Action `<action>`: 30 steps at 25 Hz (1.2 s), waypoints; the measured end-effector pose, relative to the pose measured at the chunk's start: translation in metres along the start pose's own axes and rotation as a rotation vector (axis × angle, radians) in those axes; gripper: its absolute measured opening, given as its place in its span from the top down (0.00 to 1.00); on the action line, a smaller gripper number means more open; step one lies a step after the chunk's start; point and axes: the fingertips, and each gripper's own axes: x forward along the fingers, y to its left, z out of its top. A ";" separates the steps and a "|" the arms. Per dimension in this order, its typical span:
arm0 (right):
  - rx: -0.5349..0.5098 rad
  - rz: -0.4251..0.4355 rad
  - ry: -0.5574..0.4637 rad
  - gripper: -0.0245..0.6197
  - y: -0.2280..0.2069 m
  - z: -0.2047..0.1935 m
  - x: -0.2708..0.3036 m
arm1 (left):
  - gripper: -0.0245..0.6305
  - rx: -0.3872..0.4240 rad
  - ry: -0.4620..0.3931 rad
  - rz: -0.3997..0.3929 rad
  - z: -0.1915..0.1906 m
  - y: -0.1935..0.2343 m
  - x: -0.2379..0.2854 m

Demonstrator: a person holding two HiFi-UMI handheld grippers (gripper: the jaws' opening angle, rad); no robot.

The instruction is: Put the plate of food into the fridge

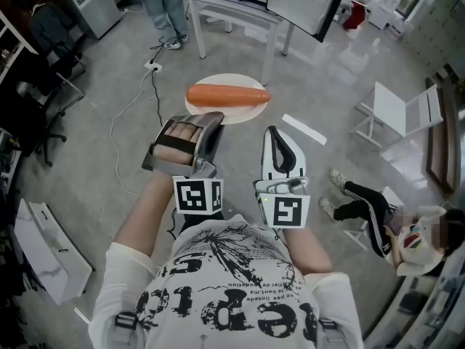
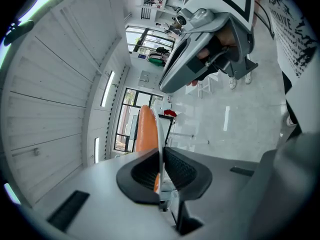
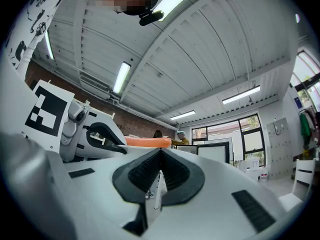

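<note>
Plate [image 1: 222, 79]: a white round plate bearing one carrot [image 1: 227, 96] laid crosswise. It is held in the air over the grey floor [image 1: 94, 158], at 12 o'clock from the person's chest in the head view, clear of any surface.

Left gripper [image 1: 212, 120]: clenched on the plate's near rim at about its 7 o'clock. In the left gripper view the rim is seen edge-on, pinched between the two black pads, with the carrot just beyond them.

Right gripper [image 1: 273, 132]: jaws closed together with nothing between them. It is held at 3 o'clock of the left gripper, just beside the plate's rim but apart from it.

Surroundings: a white table [image 1: 232, 9] is seen at 12 o'clock and a white chair [image 1: 396, 111] at 2 o'clock. No fridge is seen in any view.

Step in hand, as judged: the plate is grasped and lifted, and carriage to the fridge is under way.

Next move, as judged: the plate is to be kept level so that the carrot is not rolled off. The free right gripper is likely to be needed for the fridge door before the plate can be set on a shelf.
</note>
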 end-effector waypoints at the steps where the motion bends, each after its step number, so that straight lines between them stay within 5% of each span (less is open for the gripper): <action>1: -0.009 -0.004 0.002 0.96 0.000 -0.001 0.006 | 0.92 0.001 -0.003 -0.001 -0.005 0.003 0.005; 5: -0.038 -0.024 0.056 0.96 0.001 -0.013 0.039 | 0.92 0.008 -0.016 -0.002 -0.030 0.017 0.028; 30: -0.105 -0.132 0.026 0.96 0.073 -0.051 0.326 | 0.92 0.051 -0.202 0.015 -0.240 0.123 0.194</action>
